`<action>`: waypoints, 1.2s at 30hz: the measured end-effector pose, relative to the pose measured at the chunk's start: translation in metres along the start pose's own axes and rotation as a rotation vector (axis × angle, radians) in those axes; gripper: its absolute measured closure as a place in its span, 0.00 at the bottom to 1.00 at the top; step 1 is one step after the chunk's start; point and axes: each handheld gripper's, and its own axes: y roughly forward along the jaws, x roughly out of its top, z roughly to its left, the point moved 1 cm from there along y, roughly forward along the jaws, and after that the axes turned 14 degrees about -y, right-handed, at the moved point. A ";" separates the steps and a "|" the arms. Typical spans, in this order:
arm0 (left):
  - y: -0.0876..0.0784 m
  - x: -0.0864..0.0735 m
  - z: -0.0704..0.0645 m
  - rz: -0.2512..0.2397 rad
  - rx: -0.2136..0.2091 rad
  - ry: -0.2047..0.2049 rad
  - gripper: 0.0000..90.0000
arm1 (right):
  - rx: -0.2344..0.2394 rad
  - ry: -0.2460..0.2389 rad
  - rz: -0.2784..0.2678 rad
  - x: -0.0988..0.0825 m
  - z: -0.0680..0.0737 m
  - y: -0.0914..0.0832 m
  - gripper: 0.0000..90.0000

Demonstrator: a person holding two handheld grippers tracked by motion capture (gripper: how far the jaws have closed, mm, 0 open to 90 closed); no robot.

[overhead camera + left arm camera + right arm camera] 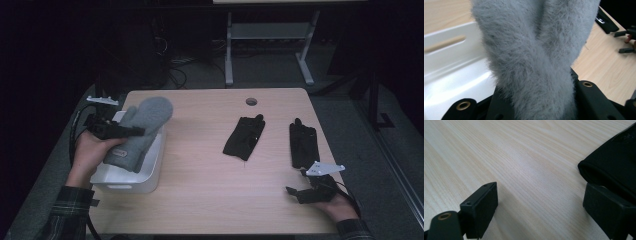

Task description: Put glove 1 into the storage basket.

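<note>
A grey fuzzy mitten (144,125) is clamped between the jaws of my left gripper (134,132) and hangs over a white bin (151,172) at the table's left. In the left gripper view the mitten (534,57) rises between the two black jaws, with the bin's inside (454,65) behind it. Two black gloves lie flat on the wood, one in the middle (245,137) and one at the right (303,145). My right gripper (296,193) rests near the front right edge, open. Its jaws (544,212) stand apart over bare wood, next to the cuff of the right black glove (614,170).
The table (210,190) is light wood with a round cable hole (251,101) at the back. Behind it, a white desk frame (270,45) stands on a dark floor with cables. From the left gripper view, the other gripper (627,41) shows far off.
</note>
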 end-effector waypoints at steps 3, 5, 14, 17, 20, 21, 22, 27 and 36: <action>0.003 -0.005 0.014 0.013 0.017 -0.029 0.71 | -0.001 0.000 0.000 0.000 0.000 0.000 0.14; 0.008 -0.009 0.025 0.026 0.029 -0.052 0.71 | -0.001 0.001 0.001 0.000 0.000 0.000 0.14; 0.037 -0.018 0.059 0.092 0.055 -0.129 0.71 | -0.001 0.002 0.001 0.000 0.000 0.000 0.14; 0.047 -0.020 0.065 0.114 0.070 -0.146 0.71 | -0.001 0.001 0.001 0.000 0.000 0.000 0.14; 0.057 -0.022 0.070 0.143 0.076 -0.163 0.71 | -0.001 0.002 0.001 0.000 0.000 0.000 0.14; 0.060 -0.022 0.071 0.149 0.078 -0.171 0.71 | -0.001 0.002 0.000 0.000 0.000 0.000 0.14; 0.062 -0.023 0.073 0.154 0.081 -0.177 0.70 | -0.001 0.001 0.001 0.000 0.000 0.000 0.14; 0.071 -0.026 0.084 0.186 0.124 -0.211 0.69 | -0.001 0.002 0.001 0.000 0.000 0.000 0.14; 0.081 -0.033 0.092 0.218 0.162 -0.204 0.53 | -0.001 0.001 0.001 0.000 0.000 0.000 0.14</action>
